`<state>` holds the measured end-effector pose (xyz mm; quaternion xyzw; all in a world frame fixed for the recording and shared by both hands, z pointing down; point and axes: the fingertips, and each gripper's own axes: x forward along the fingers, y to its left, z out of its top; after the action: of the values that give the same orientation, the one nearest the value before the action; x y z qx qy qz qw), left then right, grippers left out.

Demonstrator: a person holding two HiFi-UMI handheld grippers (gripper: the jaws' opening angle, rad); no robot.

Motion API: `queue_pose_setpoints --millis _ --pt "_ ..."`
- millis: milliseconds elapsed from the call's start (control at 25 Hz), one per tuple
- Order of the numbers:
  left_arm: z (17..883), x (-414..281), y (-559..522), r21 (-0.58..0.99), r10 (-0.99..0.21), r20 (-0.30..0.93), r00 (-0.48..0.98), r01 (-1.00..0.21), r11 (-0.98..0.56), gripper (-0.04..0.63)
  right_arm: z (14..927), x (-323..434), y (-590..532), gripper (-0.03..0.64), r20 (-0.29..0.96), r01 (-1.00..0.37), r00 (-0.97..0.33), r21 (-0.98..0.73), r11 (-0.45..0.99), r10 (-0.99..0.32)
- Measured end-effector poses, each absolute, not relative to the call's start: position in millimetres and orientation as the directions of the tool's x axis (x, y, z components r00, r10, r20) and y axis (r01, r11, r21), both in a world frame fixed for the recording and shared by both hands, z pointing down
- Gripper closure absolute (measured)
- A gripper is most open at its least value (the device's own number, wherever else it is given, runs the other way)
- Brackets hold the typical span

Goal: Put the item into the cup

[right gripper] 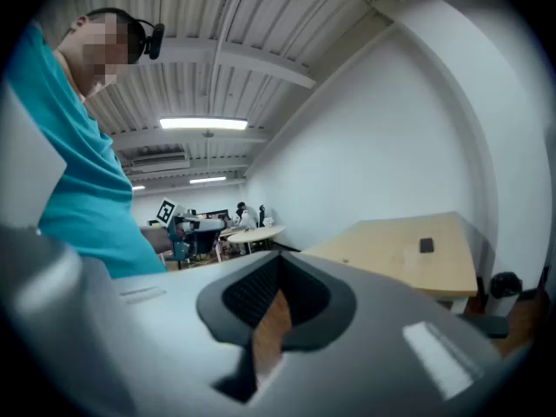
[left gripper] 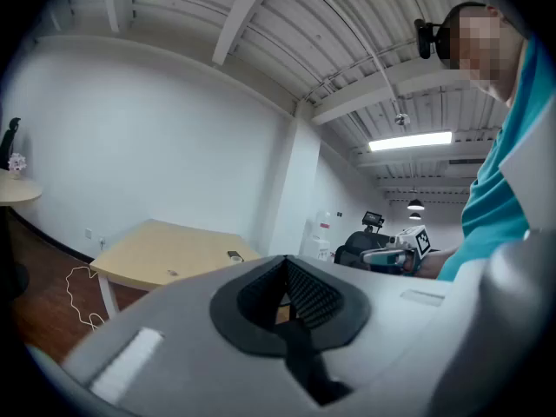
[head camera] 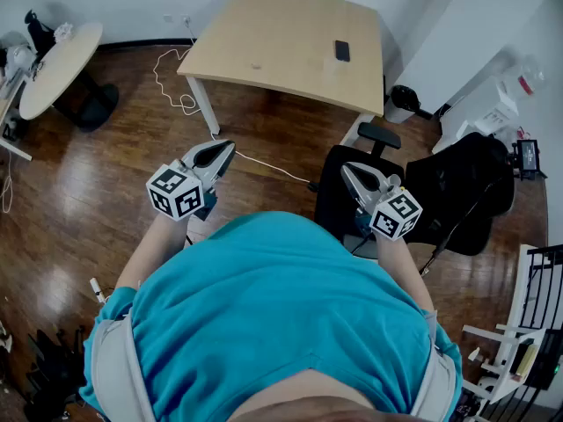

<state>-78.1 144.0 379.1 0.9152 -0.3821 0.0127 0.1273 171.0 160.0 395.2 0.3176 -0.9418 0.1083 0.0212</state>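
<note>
I see no cup in any view. A pale wooden table (head camera: 290, 42) stands ahead of me with a small dark flat item (head camera: 341, 50) on its right part and a tiny speck (head camera: 255, 66) further left. Both grippers are held up in front of the teal shirt, well short of the table. My left gripper (head camera: 225, 149) points toward the table's near left corner, jaws together and empty. My right gripper (head camera: 347, 170) hangs over the black office chair (head camera: 457, 192), jaws together and empty. The left gripper view shows the same table (left gripper: 165, 254) and my left gripper (left gripper: 285, 295).
A round white table (head camera: 57, 64) stands at the far left. White cable (head camera: 176, 90) loops on the wood floor by the table leg. A black bin (head camera: 403, 99) sits right of the table, and white furniture (head camera: 501, 112) lines the right wall.
</note>
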Motion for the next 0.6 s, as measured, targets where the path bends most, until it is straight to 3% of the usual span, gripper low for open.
queue_pose_setpoints --millis 600 --pt "379.3 -46.4 121.8 0.208 -0.674 0.159 0.722 -0.692 -0.691 0.592 403.4 180.9 135.2 0.615 0.112 -0.578 -0.816 -0.149 0.802 -0.567"
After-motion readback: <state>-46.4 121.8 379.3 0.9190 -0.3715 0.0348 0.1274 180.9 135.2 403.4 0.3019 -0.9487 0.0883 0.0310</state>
